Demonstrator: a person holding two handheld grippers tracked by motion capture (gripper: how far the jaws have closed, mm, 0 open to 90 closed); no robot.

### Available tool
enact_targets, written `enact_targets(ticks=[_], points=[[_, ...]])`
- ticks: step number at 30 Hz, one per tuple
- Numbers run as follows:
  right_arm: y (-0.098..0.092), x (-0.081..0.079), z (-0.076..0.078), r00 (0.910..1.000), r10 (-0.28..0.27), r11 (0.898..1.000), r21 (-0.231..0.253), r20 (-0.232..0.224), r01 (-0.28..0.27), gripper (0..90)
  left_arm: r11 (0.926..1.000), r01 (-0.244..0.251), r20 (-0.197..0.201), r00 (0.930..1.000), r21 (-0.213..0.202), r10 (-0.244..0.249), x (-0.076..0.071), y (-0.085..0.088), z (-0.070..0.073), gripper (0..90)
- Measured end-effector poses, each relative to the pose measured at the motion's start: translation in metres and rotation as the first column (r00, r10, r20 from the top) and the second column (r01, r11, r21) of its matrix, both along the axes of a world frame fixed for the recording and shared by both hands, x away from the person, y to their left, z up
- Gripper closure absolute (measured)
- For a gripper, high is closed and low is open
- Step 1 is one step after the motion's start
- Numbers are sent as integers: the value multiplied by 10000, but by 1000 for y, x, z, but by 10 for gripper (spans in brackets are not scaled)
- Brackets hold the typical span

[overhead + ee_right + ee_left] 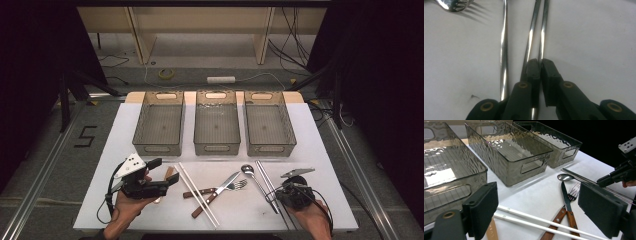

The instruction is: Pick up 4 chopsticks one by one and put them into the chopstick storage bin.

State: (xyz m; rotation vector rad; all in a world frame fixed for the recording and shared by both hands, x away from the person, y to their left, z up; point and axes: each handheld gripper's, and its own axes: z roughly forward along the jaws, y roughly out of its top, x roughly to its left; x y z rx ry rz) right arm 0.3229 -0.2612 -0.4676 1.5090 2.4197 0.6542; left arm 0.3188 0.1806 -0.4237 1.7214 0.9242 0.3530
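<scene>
I had the right tongs [540, 65] lowered onto the table [320, 150], pointing along a pair of metal chopsticks [543, 30]. Their jaws stood nearly together, pinched on the right-hand chopstick of the pair, which entered the narrow gap at the tips. The other chopstick passed beside and under the left jaw; I could not tell whether that jaw touched it. Just left of these tongs lay the handle of a metal spoon [504, 50], running roughly parallel to the chopsticks and apart from them. Ahead and well to the left, the tines of a fork [454, 5] sat at the frame corner.

In the high view, the right tongs [274, 192] rested at the near ends of the chopsticks [265, 180], with the spoon [248, 170] just to their left.

I held the left tongs [537, 207] with the jaws wide apart, gripping nothing and clear of the table. Between and below the jaws lay two white chopsticks [536, 222], side by side. Ahead and toward the right jaw lay a knife [565, 195] and the fork [574, 191], both with wooden handles that crossed near that jaw. A pale wooden piece [491, 231] lay just beside the left jaw. Farther ahead stood three clear grey bins [509, 152] in a row; beyond the right jaw the right tongs [599, 183] were visible.
</scene>
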Motion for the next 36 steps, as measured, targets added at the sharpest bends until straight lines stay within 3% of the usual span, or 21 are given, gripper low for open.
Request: enact_targets(ticks=[5,26,29,31,36], points=[[-5,2,0,9996,-249,9983,515,-156,257,864,10000,12,15,10000,-4,-12,0,0,0,159],[-18,5,13,9995,-122,9966,818,281,98,869,10000,68,-10,10000,-19,-68,1,-1,0,159],[-19,5,14,9996,-51,9966,821,294,27,869,9994,346,-119,9993,17,-346,5,-5,0,160],[-20,5,15,9994,-47,9969,781,355,20,869,9977,623,-193,9979,270,-618,8,-11,-1,160],[-23,6,20,9988,-16,9969,782,491,-23,870,9867,1387,-442,9898,853,-1354,15,-29,-3,163]])
